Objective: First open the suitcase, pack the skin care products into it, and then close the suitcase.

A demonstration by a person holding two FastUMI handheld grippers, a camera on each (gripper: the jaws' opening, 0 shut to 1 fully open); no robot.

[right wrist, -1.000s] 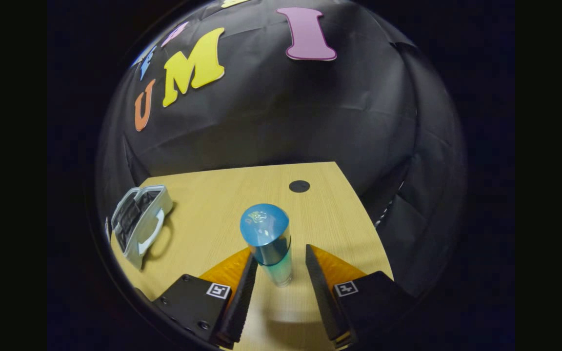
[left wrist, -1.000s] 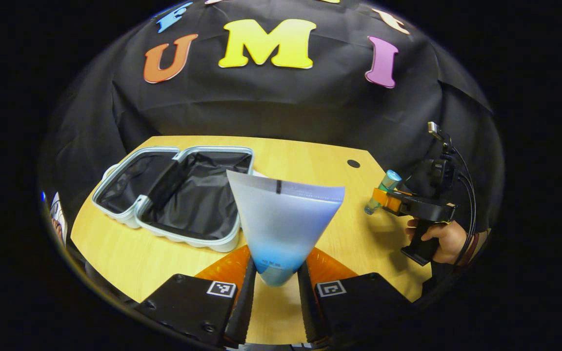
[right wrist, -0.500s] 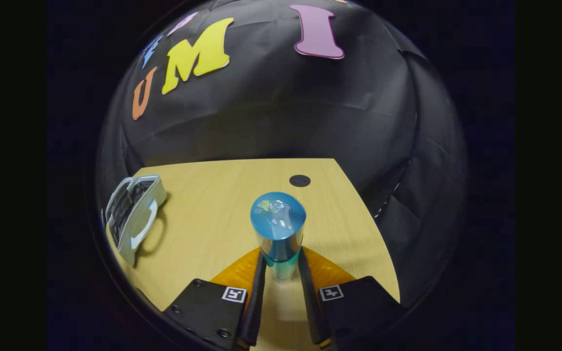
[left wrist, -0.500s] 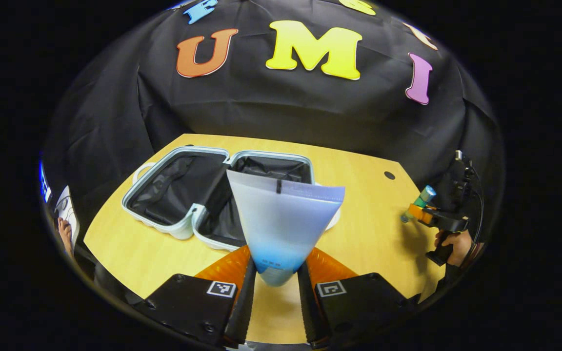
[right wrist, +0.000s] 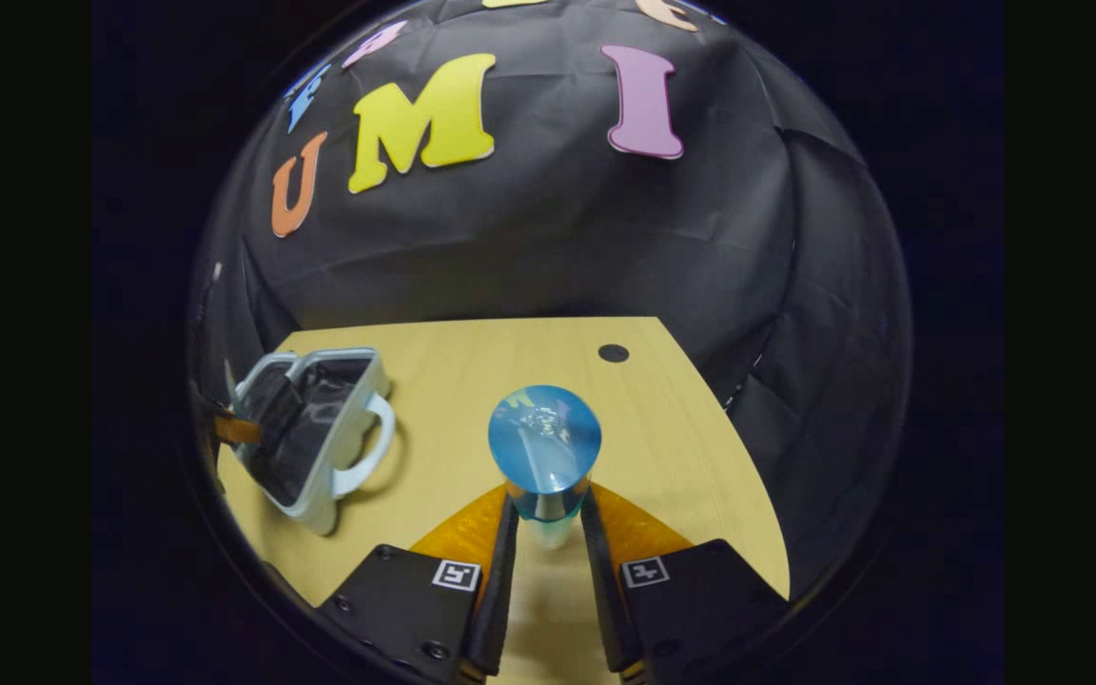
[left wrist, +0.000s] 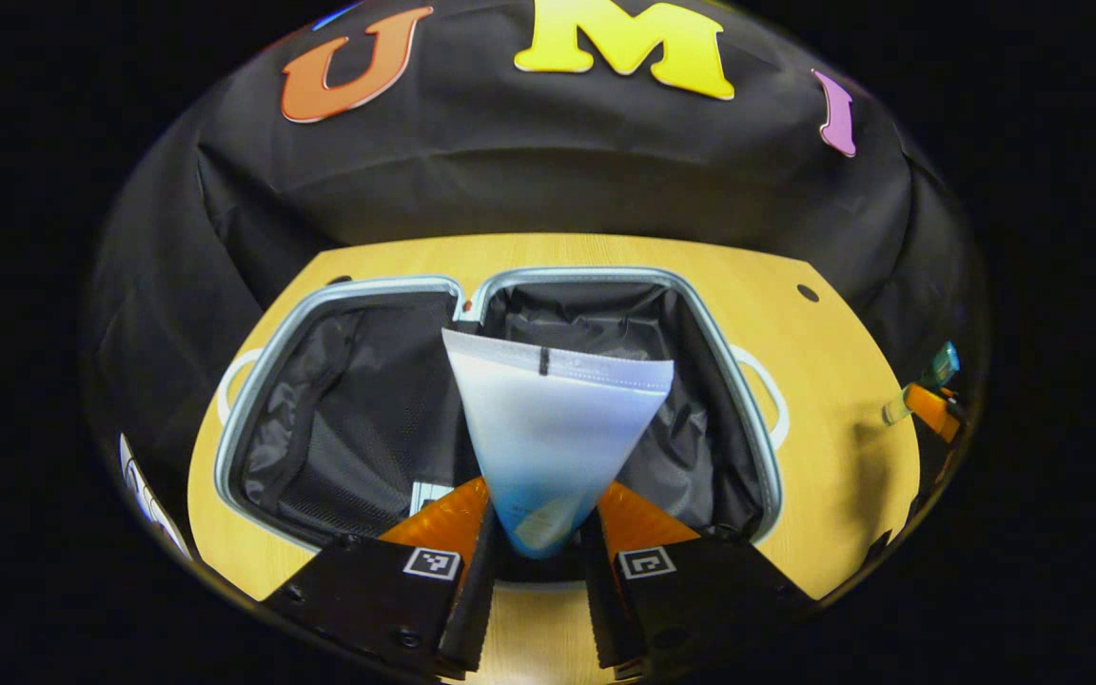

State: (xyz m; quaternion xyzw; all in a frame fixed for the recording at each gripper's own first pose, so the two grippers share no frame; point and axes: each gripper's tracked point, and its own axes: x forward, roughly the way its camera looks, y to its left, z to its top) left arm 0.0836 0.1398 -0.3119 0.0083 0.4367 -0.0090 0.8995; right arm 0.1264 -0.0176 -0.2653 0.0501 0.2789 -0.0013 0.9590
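Suitcase (left wrist: 253, 419) lies open on the table (left wrist: 833, 352), both dark-lined halves bare – opening done, packing not yet begun, closing left. Left gripper (left wrist: 531, 547) clamped on a frosted tube (left wrist: 553, 428), hovering above the right half near its front rim. Right gripper (right wrist: 546, 542) clamped on a blue-capped bottle (right wrist: 544, 447) over the table's right side, well apart from the case – both items yet to go in

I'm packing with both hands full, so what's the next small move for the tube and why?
Probably lower the left gripper and release: it grips the tube right above the open suitcase.
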